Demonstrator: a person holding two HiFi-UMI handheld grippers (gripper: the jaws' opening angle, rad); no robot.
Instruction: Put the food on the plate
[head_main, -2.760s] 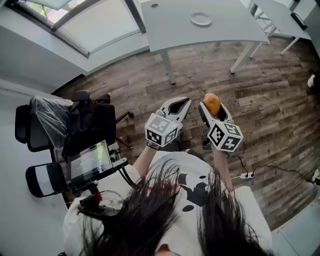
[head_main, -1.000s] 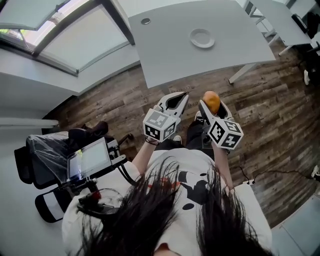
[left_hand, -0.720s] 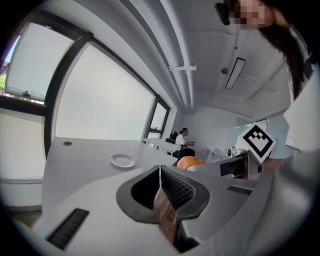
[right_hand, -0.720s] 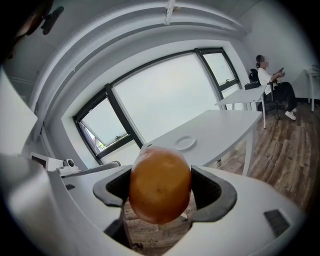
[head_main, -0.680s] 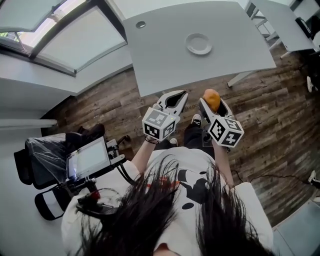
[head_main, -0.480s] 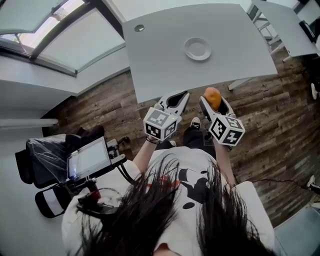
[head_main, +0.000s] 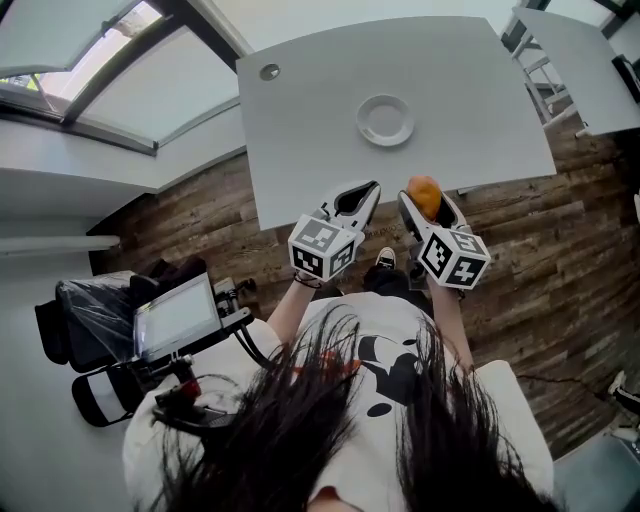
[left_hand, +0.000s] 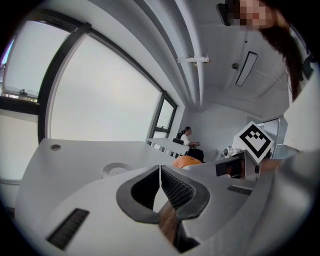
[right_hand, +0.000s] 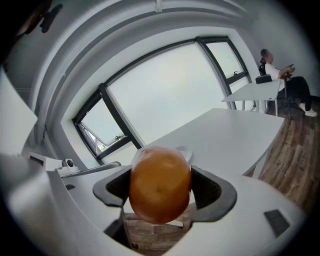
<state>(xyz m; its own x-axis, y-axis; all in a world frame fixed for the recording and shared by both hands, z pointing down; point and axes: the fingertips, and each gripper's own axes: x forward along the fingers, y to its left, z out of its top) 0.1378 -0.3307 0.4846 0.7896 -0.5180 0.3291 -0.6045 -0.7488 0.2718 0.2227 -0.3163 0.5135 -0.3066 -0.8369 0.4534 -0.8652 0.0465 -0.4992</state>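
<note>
The bench (head_main: 300, 130) and plate (head_main: 385, 119) are brought much nearer than seconds ago — the approach is nearly made. The orange food (right_hand: 160, 184) is kept clamped in the right gripper (head_main: 424, 203), short of the plate; the left gripper (left_hand: 160, 172) is closed, empty.

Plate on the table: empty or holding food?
Empty. The plate is bare; the orange food is clamped in the right tool.

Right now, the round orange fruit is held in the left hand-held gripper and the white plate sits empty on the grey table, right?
No: the round orange fruit is clamped in the right hand-held gripper, as the right gripper view shows. The white plate does sit empty on the grey table.
</note>
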